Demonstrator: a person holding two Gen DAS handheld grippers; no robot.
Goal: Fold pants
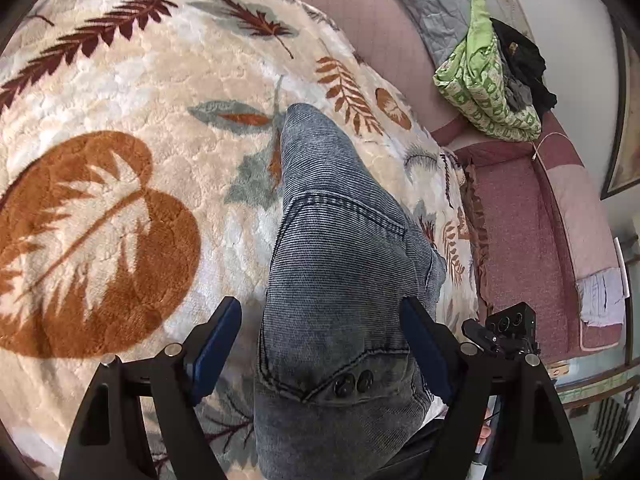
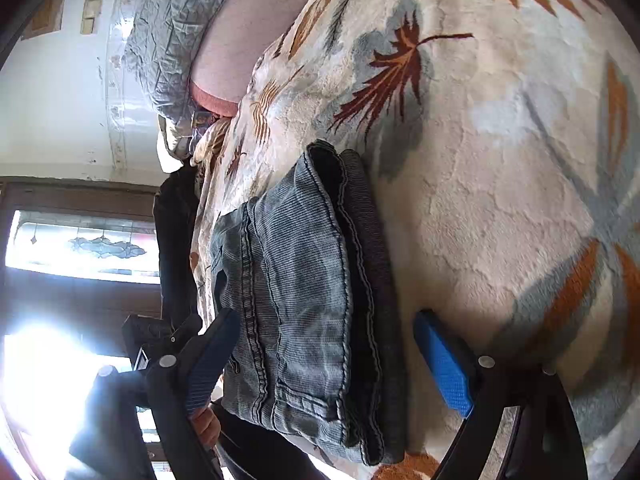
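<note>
The blue denim pants (image 1: 340,272) lie folded in a long narrow stack on the leaf-print fleece blanket (image 1: 120,120). A back pocket with two dark buttons shows near the left gripper. My left gripper (image 1: 324,340) is open, its blue pads either side of the pants, just above them. In the right wrist view the pants (image 2: 304,288) show stacked layers with waistband seams. My right gripper (image 2: 324,360) is open, fingers straddling the pants end, not closed on the cloth.
A pink sofa (image 1: 520,220) runs along the blanket's right edge, with a green patterned bundle and dark clothes (image 1: 492,84) on it. The other gripper's body (image 1: 508,332) shows at right. A grey quilt (image 2: 176,48) and a bright window (image 2: 80,240) lie beyond.
</note>
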